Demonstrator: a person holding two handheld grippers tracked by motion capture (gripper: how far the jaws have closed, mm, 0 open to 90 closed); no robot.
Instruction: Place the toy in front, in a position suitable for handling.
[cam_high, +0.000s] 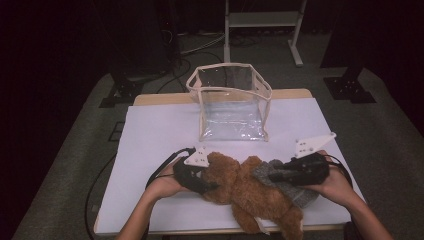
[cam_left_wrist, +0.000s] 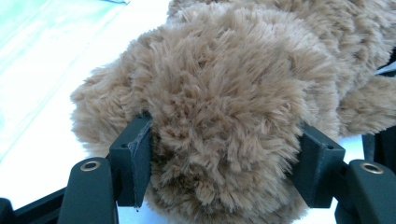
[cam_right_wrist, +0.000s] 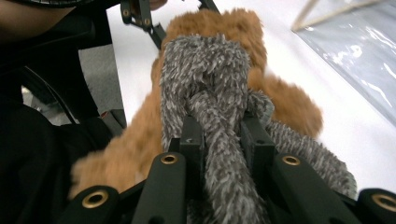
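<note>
Jaws pinch my brown teddy bear (cam_high: 240, 187) (left) and its grey knit garment (cam_high: 280, 182) (right); yanking could slip the fur.

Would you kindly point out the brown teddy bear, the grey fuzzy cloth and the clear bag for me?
brown teddy bear (cam_high: 235, 182), high view, on its furry body.
grey fuzzy cloth (cam_right_wrist: 205, 74), right gripper view, on the bunched upper part.
clear bag (cam_high: 231, 120), high view, on its front wall.
</note>
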